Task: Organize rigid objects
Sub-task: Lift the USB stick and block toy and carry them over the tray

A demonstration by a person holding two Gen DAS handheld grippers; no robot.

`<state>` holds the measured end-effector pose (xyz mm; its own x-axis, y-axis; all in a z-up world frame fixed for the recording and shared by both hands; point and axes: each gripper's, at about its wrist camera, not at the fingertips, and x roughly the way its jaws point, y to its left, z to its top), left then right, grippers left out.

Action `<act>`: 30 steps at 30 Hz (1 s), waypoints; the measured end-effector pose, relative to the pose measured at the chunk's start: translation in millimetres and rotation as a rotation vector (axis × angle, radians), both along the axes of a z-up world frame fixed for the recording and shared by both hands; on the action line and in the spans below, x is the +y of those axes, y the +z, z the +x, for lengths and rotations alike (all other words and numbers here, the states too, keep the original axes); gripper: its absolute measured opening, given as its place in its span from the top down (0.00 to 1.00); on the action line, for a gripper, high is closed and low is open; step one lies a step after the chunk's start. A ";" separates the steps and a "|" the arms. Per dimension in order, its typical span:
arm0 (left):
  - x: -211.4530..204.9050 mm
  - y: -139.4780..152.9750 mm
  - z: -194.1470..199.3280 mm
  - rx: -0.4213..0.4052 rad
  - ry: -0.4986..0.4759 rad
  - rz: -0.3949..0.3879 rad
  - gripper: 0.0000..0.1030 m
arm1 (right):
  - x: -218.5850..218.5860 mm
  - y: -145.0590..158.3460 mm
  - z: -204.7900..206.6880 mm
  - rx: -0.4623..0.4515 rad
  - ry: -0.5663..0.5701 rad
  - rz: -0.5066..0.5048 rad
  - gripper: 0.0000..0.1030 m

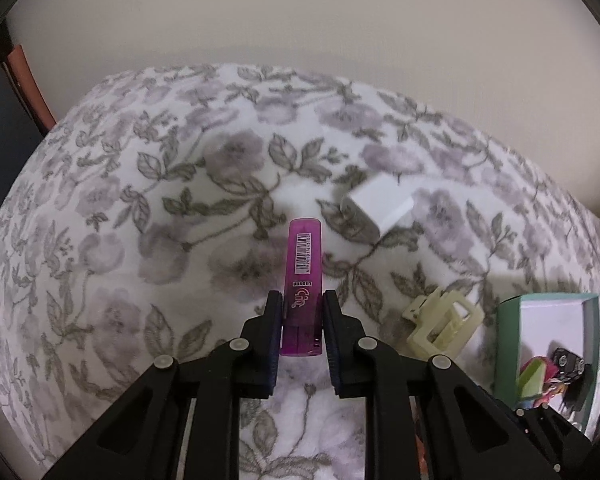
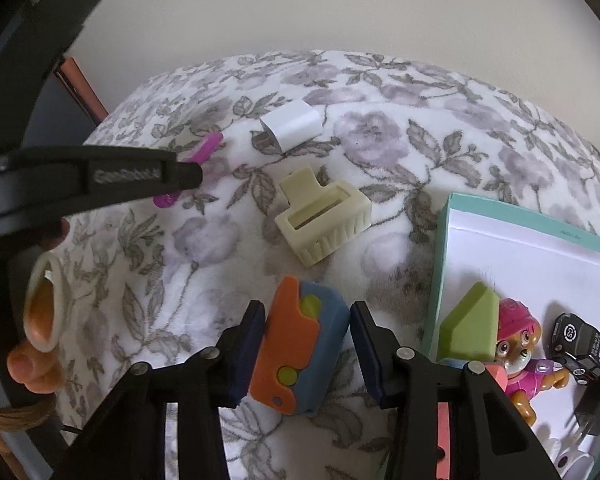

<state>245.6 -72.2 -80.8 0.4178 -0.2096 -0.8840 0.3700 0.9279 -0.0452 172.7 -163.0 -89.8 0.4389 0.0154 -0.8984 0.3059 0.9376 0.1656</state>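
Observation:
My left gripper point(image 1: 302, 296) is shut on a translucent purple stick with a barcode point(image 1: 303, 256) and holds it above the floral blanket point(image 1: 140, 200). From the right wrist view the same stick point(image 2: 206, 148) pokes out past the left gripper's black fingers point(image 2: 180, 174). My right gripper point(image 2: 307, 308) points down at the blanket, and its pads touch both sides of an orange-and-blue toy point(image 2: 300, 344). A cream hair claw clip point(image 2: 324, 216) point(image 1: 440, 324) and a white charger block point(image 2: 292, 124) point(image 1: 380, 204) lie loose on the blanket.
A teal box with a white inside point(image 2: 444, 240) point(image 1: 504, 332) sits at the right. It holds a green block point(image 2: 470, 328), a pink pup figure point(image 2: 516, 344) and a black toy car point(image 2: 580, 344). A person's hand point(image 2: 28, 364) is at the left edge. A pale wall runs behind the blanket.

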 end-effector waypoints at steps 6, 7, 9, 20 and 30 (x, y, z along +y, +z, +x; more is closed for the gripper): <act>2.1 27.5 -5.2 -0.045 -0.001 -0.036 0.80 | -6.0 19.6 -5.2 -0.039 -0.006 -0.006 0.57; 1.6 33.2 -7.5 -0.056 -0.002 -0.038 0.80 | -7.4 21.3 -6.3 -0.044 -0.009 -0.005 0.57; 1.0 42.3 -11.2 -0.068 -0.004 -0.049 0.80 | -10.3 25.8 -7.6 -0.053 -0.015 -0.005 0.58; -23.3 76.5 -39.0 -0.120 -0.067 -0.087 0.80 | -42.7 76.5 -37.6 -0.160 -0.076 -0.041 0.59; -83.8 78.9 -80.4 -0.098 -0.221 -0.083 0.80 | -116.9 94.4 -81.9 -0.132 -0.255 -0.096 0.59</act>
<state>165.2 -156.1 -1.8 0.4367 -0.3754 -0.8175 0.5700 0.8185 -0.0714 90.8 -279.8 4.6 0.5308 -0.1923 -0.8254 0.5153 0.8465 0.1342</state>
